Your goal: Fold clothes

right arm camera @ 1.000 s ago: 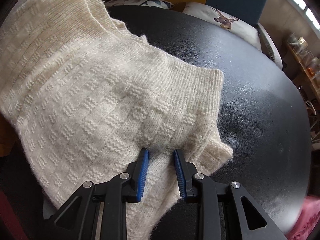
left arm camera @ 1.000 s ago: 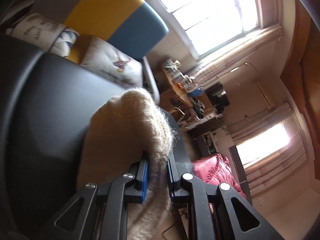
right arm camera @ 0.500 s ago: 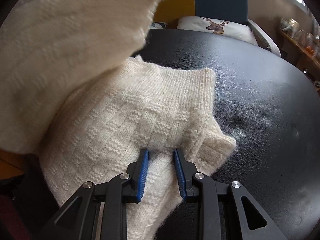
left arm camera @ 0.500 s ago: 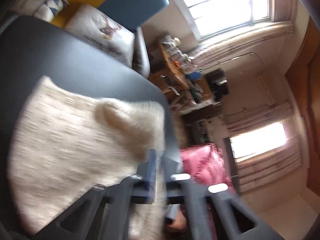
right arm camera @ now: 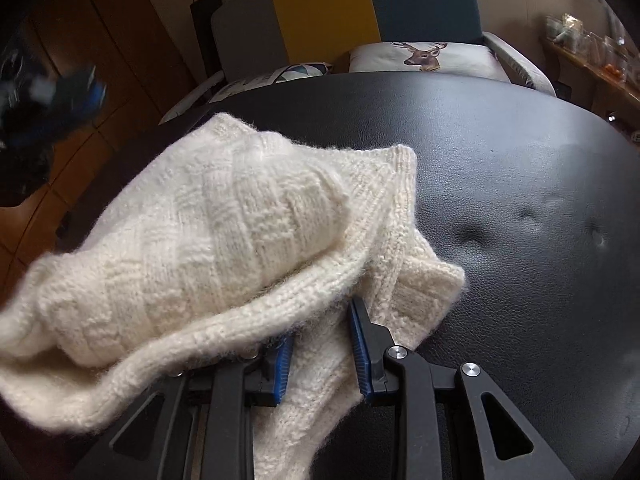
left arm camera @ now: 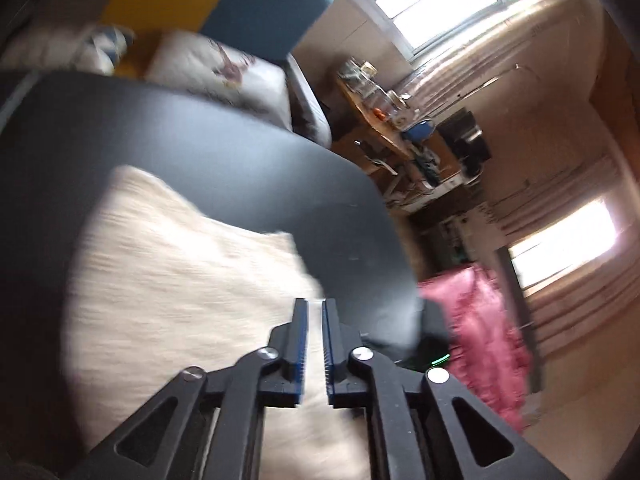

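A cream knitted sweater [right arm camera: 224, 240] lies folded over itself on a black leather table [right arm camera: 520, 168]. My right gripper [right arm camera: 320, 344] is low over the sweater's near edge; its jaws stand apart with knit between them, and a folded flap drapes over the left finger. My left gripper [left arm camera: 315, 340] hovers above the sweater [left arm camera: 180, 280], which is blurred there; its jaws stand a narrow gap apart with nothing held. In the right wrist view the left gripper [right arm camera: 76, 92] is a blur, raised at the far left.
A grey, yellow and blue sofa [right arm camera: 360, 12] with a deer cushion [right arm camera: 424, 56] stands behind the table. A pink cloth [left arm camera: 480, 332] lies past the table's right edge. A cluttered wooden shelf [left arm camera: 384, 112] and bright windows are beyond.
My left gripper carried a fold of the sweater over, let it go and pulled away up and to the left. The flap now lies over the sweater and my right gripper's left finger.
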`<control>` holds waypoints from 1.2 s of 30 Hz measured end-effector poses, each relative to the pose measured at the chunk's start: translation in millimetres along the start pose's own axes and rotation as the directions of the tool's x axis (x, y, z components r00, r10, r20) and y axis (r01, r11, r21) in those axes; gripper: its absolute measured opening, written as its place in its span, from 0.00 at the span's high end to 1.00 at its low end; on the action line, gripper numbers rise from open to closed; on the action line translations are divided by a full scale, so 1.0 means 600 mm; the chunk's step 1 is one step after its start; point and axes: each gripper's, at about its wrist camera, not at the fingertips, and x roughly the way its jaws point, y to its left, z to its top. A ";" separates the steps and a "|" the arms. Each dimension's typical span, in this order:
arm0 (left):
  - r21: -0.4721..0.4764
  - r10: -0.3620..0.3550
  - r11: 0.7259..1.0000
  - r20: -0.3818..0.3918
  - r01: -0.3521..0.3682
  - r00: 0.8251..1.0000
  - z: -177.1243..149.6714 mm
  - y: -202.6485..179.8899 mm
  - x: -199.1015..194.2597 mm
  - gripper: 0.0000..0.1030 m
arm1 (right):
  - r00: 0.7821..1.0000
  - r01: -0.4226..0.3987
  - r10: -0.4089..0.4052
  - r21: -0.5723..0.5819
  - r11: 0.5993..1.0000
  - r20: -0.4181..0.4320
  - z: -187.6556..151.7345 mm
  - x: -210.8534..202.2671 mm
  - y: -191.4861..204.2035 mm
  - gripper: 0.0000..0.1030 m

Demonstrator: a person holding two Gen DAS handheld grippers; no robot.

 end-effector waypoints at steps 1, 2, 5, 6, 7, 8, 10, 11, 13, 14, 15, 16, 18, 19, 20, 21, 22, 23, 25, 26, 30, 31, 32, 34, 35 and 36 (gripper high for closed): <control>0.033 0.017 0.999 0.004 -0.017 1.000 -0.014 0.012 -0.014 0.85 | 1.000 -0.001 0.001 0.002 1.000 -0.001 -0.004 -0.012 0.003 0.72; 0.066 0.034 0.997 0.009 -0.035 0.999 -0.027 0.024 -0.028 0.84 | 1.000 -0.009 0.009 0.015 1.000 0.001 -0.006 -0.020 0.002 0.72; 0.166 0.082 0.982 0.022 -0.085 0.996 -0.070 0.057 -0.067 0.80 | 0.997 -0.083 0.083 0.122 0.989 0.007 -0.008 -0.031 -0.020 0.72; 0.199 0.094 0.975 0.019 -0.096 0.995 -0.086 0.062 -0.074 0.78 | 0.991 -0.132 0.132 0.187 0.973 0.015 -0.014 -0.035 -0.030 0.70; 0.230 0.106 0.967 0.014 -0.106 0.994 -0.104 0.066 -0.077 0.74 | 0.983 -0.181 0.180 0.250 0.951 0.026 -0.021 -0.039 -0.040 0.65; 0.261 0.114 0.959 0.009 -0.112 0.993 -0.121 0.068 -0.080 0.73 | 0.973 -0.230 0.229 0.311 0.922 0.043 -0.028 -0.044 -0.049 0.62; 0.317 0.121 0.941 0.001 -0.115 0.993 -0.148 0.066 -0.081 0.72 | 0.936 -0.350 0.336 0.413 0.841 0.108 -0.046 -0.052 -0.060 0.49; 0.330 0.119 0.937 0.000 -0.113 0.993 -0.155 0.061 -0.080 0.72 | 0.905 -0.421 0.395 0.458 0.783 0.156 -0.052 -0.052 -0.064 0.45; 0.366 0.116 0.925 -0.001 -0.108 0.993 -0.169 0.049 -0.075 0.71 | 0.856 -0.512 0.459 0.518 0.685 0.240 -0.060 -0.051 -0.069 0.28; 0.398 0.116 0.911 -0.002 -0.105 0.993 -0.175 0.041 -0.071 0.71 | 0.841 -0.536 0.469 0.538 0.650 0.271 -0.063 -0.049 -0.069 0.26; 0.430 0.115 0.897 -0.002 -0.103 0.993 -0.181 0.032 -0.068 0.71 | 0.841 -0.535 0.462 0.552 0.639 0.281 -0.064 -0.047 -0.068 0.25; 0.462 0.114 0.882 -0.003 -0.100 0.994 -0.187 0.023 -0.064 0.71 | 0.843 -0.532 0.454 0.571 0.625 0.289 -0.063 -0.043 -0.067 0.25; 0.523 0.112 0.847 -0.004 -0.094 0.994 -0.199 0.005 -0.057 0.71 | 0.838 -0.535 0.459 0.607 0.587 0.296 -0.064 -0.032 -0.068 0.25; 0.552 0.111 0.829 -0.004 -0.090 0.994 -0.205 -0.004 -0.053 0.71 | 0.843 -0.525 0.454 0.624 0.578 0.289 -0.062 -0.027 -0.069 0.24; 0.581 0.110 0.809 -0.005 -0.087 0.994 -0.211 -0.012 -0.049 0.71 | 0.847 -0.519 0.447 0.631 0.577 0.287 -0.059 -0.023 -0.067 0.24; 0.607 0.114 0.790 -0.006 -0.086 0.994 -0.217 -0.020 -0.045 0.71 | 0.844 -0.524 0.449 0.627 0.576 0.294 -0.054 -0.022 -0.064 0.24; 0.629 0.122 0.772 -0.009 -0.089 0.993 -0.223 -0.025 -0.039 0.71 | 0.844 -0.525 0.449 0.625 0.578 0.294 -0.049 -0.021 -0.061 0.24; 0.648 0.129 0.756 -0.012 -0.091 0.992 -0.229 -0.029 -0.033 0.71 | 0.858 -0.502 0.438 0.623 0.599 0.270 -0.039 -0.014 -0.056 0.24; 0.673 0.128 0.734 -0.009 -0.089 0.992 -0.237 -0.036 -0.032 0.71 | 0.883 -0.456 0.415 0.619 0.640 0.221 -0.019 -0.001 -0.045 0.24; 0.684 0.125 0.724 -0.005 -0.088 0.992 -0.240 -0.040 -0.033 0.71 | 0.894 -0.432 0.402 0.615 0.659 0.197 -0.010 0.006 -0.040 0.24; 0.666 0.070 0.746 -0.051 -0.019 0.996 -0.250 -0.039 -0.044 0.71 | 0.935 -0.331 0.340 0.587 0.739 0.098 0.029 0.033 -0.018 0.22; 0.653 0.053 0.757 -0.072 0.007 0.996 -0.252 -0.037 -0.046 0.71 | 0.954 -0.279 0.295 0.548 0.789 0.062 0.032 0.039 -0.009 0.25; 0.636 0.031 0.771 -0.098 0.039 0.995 -0.255 -0.033 -0.048 0.71 | 0.969 -0.228 0.247 0.505 0.832 0.031 0.035 0.044 0.001 0.46; 0.600 0.002 0.796 -0.141 0.084 0.990 -0.261 -0.022 -0.046 0.71 | 0.980 -0.189 0.198 0.446 0.875 0.027 0.040 0.040 0.019 0.67; 0.587 -0.001 0.805 -0.145 0.087 0.989 -0.261 -0.017 -0.046 0.71 | 0.982 -0.183 0.188 0.428 0.885 0.032 0.043 0.037 0.027 0.73; 0.568 -0.011 0.818 -0.144 0.092 0.989 -0.258 -0.012 -0.048 0.71 | 0.985 -0.166 0.168 0.405 0.899 0.031 0.049 0.032 0.036 0.76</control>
